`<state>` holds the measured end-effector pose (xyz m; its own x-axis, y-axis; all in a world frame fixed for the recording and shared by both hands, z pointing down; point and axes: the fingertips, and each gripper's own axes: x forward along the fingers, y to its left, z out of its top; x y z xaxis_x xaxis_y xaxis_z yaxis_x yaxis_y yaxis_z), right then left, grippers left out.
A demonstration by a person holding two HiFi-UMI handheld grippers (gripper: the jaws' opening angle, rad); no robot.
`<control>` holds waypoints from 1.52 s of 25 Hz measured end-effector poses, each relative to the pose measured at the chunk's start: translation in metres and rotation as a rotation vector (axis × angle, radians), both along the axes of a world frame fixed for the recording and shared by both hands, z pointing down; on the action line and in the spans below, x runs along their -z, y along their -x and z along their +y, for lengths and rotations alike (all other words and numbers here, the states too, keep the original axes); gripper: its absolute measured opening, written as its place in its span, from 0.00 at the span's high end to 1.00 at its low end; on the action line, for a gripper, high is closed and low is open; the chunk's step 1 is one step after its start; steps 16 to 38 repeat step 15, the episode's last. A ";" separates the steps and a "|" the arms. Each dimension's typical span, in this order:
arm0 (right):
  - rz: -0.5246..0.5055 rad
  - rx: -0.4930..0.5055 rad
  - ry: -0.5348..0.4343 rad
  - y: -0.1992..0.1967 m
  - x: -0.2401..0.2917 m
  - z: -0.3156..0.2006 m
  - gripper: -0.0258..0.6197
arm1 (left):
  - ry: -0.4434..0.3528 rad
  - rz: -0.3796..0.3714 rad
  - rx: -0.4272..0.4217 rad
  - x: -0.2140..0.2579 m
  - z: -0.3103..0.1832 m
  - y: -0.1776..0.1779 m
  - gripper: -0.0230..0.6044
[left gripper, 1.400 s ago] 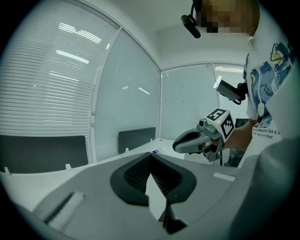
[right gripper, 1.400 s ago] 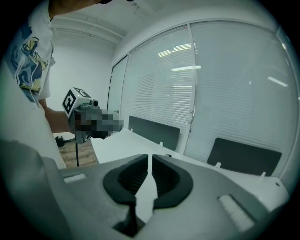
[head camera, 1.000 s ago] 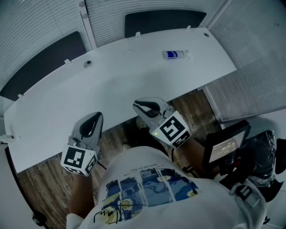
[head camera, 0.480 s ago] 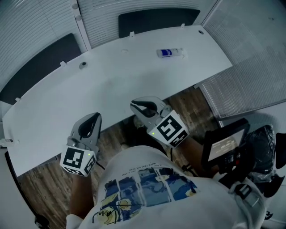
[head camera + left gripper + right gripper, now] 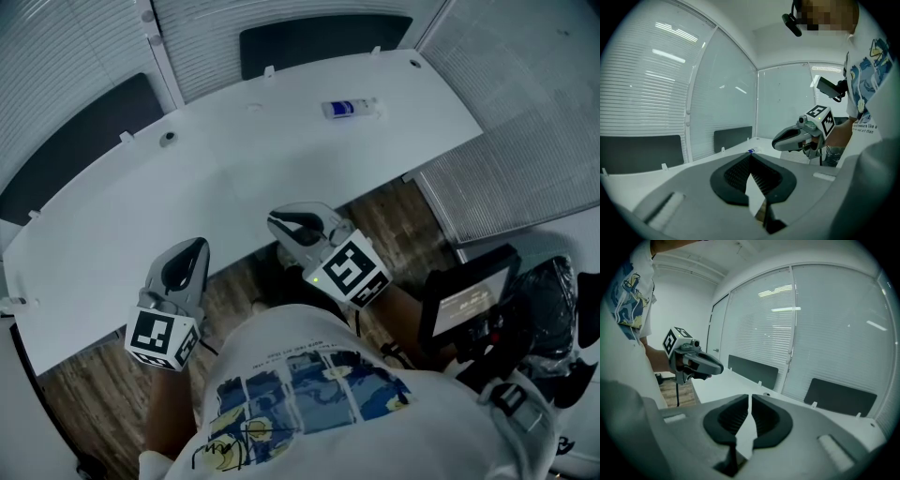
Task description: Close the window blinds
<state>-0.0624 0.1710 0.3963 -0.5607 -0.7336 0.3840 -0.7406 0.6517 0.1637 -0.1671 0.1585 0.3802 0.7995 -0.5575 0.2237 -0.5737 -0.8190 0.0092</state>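
White desk (image 5: 234,187), slatted blinds (image 5: 759,329) | bottle (image 5: 349,109) clear in head view only | left gripper (image 5: 750,157), right gripper (image 5: 750,397) closed, empty

The bench (image 5: 234,178) looked smooth, matt white; the floor (image 5: 389,211), centre right, showed wood grain; the blinds (image 5: 56,56) were ribbed slats.

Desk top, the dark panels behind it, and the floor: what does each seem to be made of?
Desk top: smooth white laminate or painted board, by its even, faintly glossy face. Dark panels: matte, probably fabric-covered or plastic screens; texture too small to tell. Floor: wood-look planks, brown grain lines, possibly vinyl or laminate.
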 end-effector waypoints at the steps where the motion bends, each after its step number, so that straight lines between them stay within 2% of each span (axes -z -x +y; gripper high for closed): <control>1: 0.001 0.001 0.001 0.000 0.000 0.000 0.92 | 0.001 -0.001 0.000 0.000 0.000 0.000 0.95; 38: 0.013 0.014 0.006 0.004 -0.002 0.001 0.92 | 0.004 -0.006 0.004 -0.003 0.002 0.000 0.95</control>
